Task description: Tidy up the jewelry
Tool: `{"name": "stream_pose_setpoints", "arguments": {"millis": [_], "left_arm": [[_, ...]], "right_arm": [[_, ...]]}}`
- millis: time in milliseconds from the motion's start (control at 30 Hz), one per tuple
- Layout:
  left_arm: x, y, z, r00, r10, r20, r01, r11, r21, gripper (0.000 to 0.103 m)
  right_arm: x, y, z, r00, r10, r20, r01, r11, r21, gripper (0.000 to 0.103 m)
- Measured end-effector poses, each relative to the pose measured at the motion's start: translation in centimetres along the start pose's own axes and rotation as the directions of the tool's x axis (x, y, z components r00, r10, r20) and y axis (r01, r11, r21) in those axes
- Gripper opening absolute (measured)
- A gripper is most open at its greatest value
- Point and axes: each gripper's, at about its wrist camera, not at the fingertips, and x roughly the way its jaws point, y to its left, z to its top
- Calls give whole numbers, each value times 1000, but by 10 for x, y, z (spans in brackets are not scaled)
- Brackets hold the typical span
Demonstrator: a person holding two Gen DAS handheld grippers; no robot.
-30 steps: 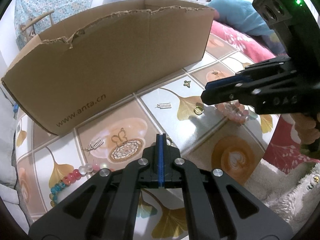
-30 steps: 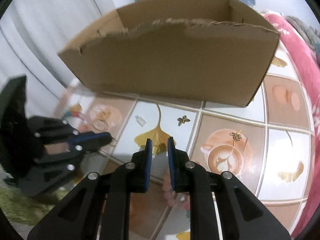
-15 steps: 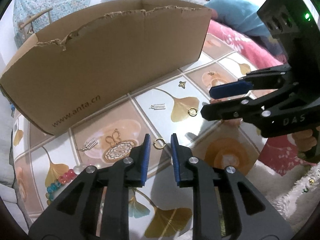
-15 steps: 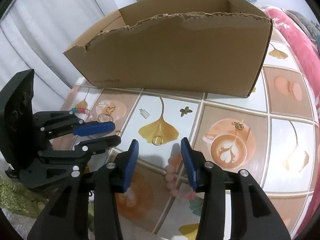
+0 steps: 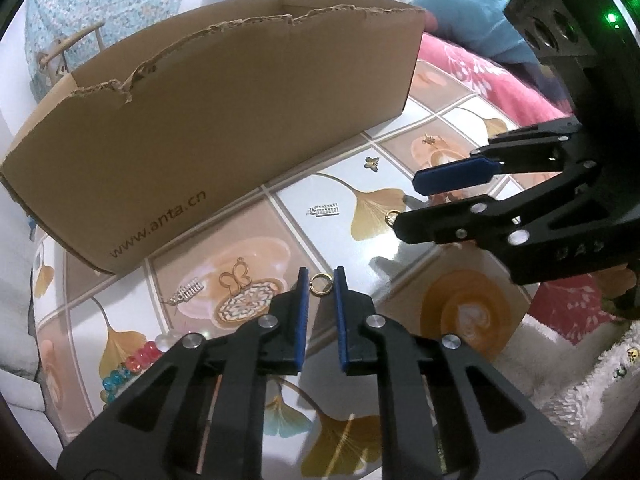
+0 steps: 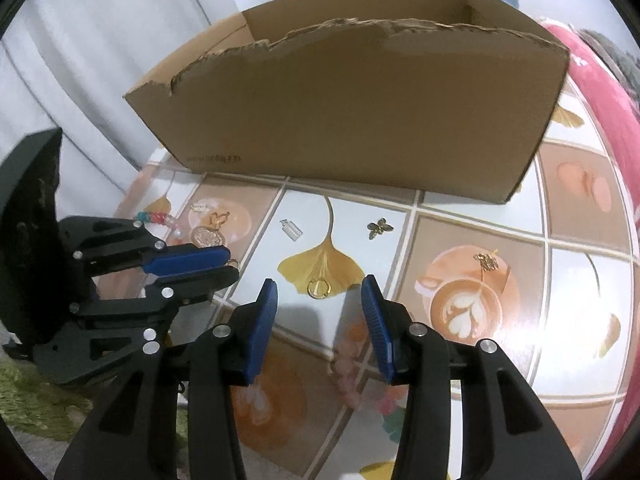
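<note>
Your left gripper (image 5: 322,280) jaws are closing around a small gold ring (image 5: 320,283), not yet pinching it; your right gripper (image 6: 320,290) jaws stand released above another gold ring (image 6: 319,288) on the tiled counter (image 6: 440,208).

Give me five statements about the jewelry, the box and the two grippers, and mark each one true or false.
1. A gold ring lies at the tips of the left gripper. True; its jaws are closing.
2. The right gripper clamps a bracelet. False: its fingers are apart, holding nothing; another gold ring lies on the table between them.
3. The cardboard box has a torn top edge. True.
4. The butterfly charm sits inside the box. False: it lies on the tiled tabletop in front of it.
5. A colourful bead bracelet lies on the tabletop. True.
</note>
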Motion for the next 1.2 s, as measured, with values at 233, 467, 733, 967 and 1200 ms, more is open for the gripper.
{"name": "stream_pose_setpoints", "arguments": {"millis": [233, 467, 733, 967, 1200], "left_arm": [[0, -1, -1, 1000, 4, 2, -4, 1000, 7, 11], [0, -2, 0, 1000, 6, 1, -6, 1000, 12, 11], [0, -1, -1, 1000, 5, 3, -5, 1000, 11, 11], [-1, -2, -1, 1000, 11, 8, -11, 1000, 6, 11], [-2, -1, -2, 1000, 20, 24, -21, 1000, 6, 11]], "right_arm": [[7, 12, 0, 996, -85, -11, 84, 993, -86, 39], [10, 21, 0, 991, -135, -13, 132, 982, -138, 29], [10, 15, 4, 991, -132, -25, 128, 985, -115, 21], [10, 11, 7, 993, -117, -31, 113, 988, -103, 11], [5, 7, 4, 994, -104, -16, 103, 992, -69, 10]]}}
